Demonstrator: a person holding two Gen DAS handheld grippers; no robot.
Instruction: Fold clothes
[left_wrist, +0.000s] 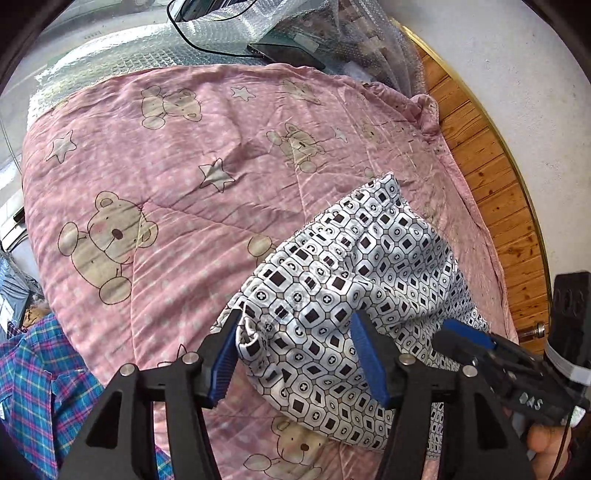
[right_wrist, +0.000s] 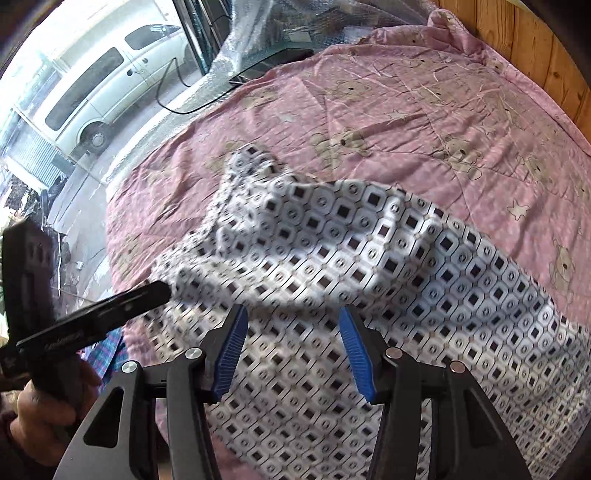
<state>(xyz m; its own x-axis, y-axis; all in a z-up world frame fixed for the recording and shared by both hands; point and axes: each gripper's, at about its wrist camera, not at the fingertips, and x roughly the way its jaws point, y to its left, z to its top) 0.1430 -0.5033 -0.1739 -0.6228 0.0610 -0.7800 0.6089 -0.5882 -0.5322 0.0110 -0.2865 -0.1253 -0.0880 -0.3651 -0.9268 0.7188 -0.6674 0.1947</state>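
A white garment with a black square-and-ring print (left_wrist: 369, 273) lies rumpled on the pink bear quilt (left_wrist: 166, 177). My left gripper (left_wrist: 295, 321) is open, and its blue pads (left_wrist: 223, 365) straddle a bunched edge of the garment. My right gripper (left_wrist: 456, 338) comes in from the right, low over the same cloth. In the right wrist view the garment (right_wrist: 369, 266) spreads across the quilt (right_wrist: 424, 122). There my right gripper (right_wrist: 291, 312) hovers open over the cloth with nothing pinched. The left gripper (right_wrist: 160, 290) has its tip at the cloth's left edge.
A blue and pink plaid shirt (left_wrist: 40, 373) lies at the quilt's near left edge. Bubble wrap (left_wrist: 155, 48), a dark flat device (left_wrist: 288, 55) and a black cable (left_wrist: 207, 44) sit beyond the quilt. Wood panelling (left_wrist: 491, 177) borders the right side. A hand (right_wrist: 40, 417) holds the left gripper's handle.
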